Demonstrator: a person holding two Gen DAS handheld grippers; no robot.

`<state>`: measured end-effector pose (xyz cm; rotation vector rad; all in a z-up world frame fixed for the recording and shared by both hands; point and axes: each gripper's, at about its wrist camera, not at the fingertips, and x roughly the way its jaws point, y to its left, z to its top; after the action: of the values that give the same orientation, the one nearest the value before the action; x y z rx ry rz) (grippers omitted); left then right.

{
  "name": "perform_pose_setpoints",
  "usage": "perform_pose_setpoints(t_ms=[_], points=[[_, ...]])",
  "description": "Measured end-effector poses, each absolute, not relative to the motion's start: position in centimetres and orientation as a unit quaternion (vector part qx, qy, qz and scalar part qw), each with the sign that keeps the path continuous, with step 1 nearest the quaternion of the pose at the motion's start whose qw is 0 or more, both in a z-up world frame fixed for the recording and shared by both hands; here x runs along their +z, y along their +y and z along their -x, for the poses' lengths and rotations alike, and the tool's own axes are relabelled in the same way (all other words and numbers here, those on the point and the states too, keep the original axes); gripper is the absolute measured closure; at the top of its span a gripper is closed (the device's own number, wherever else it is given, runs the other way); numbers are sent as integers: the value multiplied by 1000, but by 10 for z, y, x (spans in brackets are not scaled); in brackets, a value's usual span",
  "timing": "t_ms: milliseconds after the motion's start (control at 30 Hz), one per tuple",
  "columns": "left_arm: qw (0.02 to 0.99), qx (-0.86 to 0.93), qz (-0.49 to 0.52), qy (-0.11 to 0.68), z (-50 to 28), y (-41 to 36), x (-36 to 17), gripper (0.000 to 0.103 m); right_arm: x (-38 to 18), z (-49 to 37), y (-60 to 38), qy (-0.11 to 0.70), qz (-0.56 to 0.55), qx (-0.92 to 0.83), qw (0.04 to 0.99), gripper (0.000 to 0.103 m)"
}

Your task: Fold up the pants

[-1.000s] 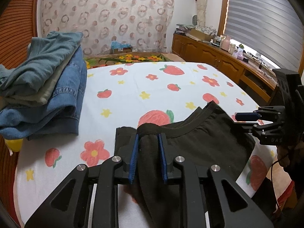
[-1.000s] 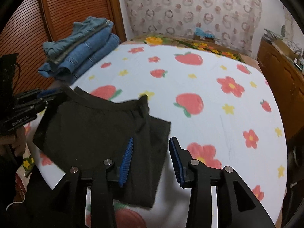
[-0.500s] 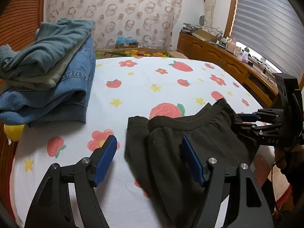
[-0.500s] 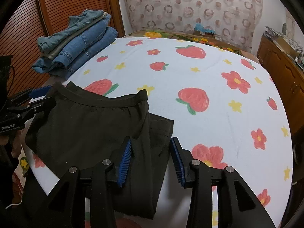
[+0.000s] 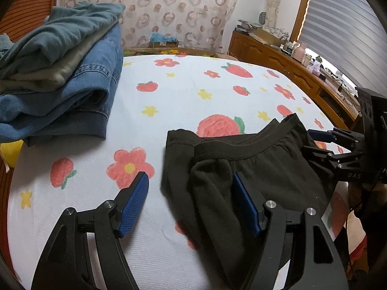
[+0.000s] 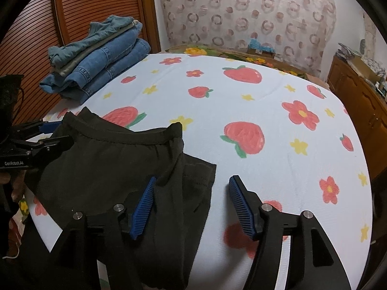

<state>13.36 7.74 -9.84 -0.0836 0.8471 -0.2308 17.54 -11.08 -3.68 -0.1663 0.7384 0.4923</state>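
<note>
Black pants (image 5: pixel 266 166) lie folded on the strawberry-print bed cover (image 5: pixel 188 91), waistband toward the far side. My left gripper (image 5: pixel 189 177) is open over the pants' left folded edge. The cloth lies loose by the right pad (image 5: pixel 244 203), and the left pad (image 5: pixel 135 203) is over bare cover. In the right wrist view the pants (image 6: pixel 104 159) fill the lower left. My right gripper (image 6: pixel 193 180) has its jaws opening. The pants' right edge lies between them beside the left pad (image 6: pixel 142 210), with neither pad pressing it. Each gripper shows in the other's view, the right gripper (image 5: pixel 321 142) and the left gripper (image 6: pixel 46 133).
A stack of folded jeans and green clothes (image 5: pixel 60 84) (image 6: pixel 101 58) sits at the bed's far left corner. A wooden sideboard (image 5: pixel 278 60) with clutter runs along the right wall. A slatted wooden door (image 6: pixel 96 12) stands behind the stack. A yellow thing (image 5: pixel 9 149) lies at the left edge.
My left gripper let go of the pants' fold and opened wide. The right jaws spread apart. The pants sank flatter onto the bed.
</note>
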Motion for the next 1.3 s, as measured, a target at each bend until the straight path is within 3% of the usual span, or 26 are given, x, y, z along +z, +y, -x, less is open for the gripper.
perform_pose_setpoints(t_ms=[200,300,567,600,733,800,933,1133,1167,1233,1267,1300], points=[[903,-112,31,415,-137,74,-99,31,-39,-174,-108,354,84,234,902,35],[900,-111,24,422,-140,72,-100,19,-39,-174,-109,354,81,236,901,34],[893,-118,33,432,-148,72,-97,19,-40,-174,-108,352,83,234,902,34],[894,-126,47,427,-149,74,-95,20,-40,-174,-108,352,84,234,902,34],[897,-137,67,414,-151,78,-89,43,-40,-173,-108,352,85,234,902,34],[893,-146,74,419,-154,79,-91,49,-40,-173,-107,352,85,233,902,34],[891,-142,75,425,-155,80,-97,49,-40,-173,-108,353,83,234,902,35],[896,-139,69,417,-152,78,-97,49,-37,-168,-106,354,80,253,897,71],[896,-139,67,416,-152,78,-97,49,-37,-168,-105,356,74,261,894,82],[897,-139,64,415,-151,78,-97,50,-36,-168,-105,361,65,270,890,88],[898,-137,60,414,-150,77,-97,54,-35,-167,-105,360,67,269,891,90],[897,-144,54,414,-149,76,-97,73,-34,-167,-105,358,67,270,891,92]])
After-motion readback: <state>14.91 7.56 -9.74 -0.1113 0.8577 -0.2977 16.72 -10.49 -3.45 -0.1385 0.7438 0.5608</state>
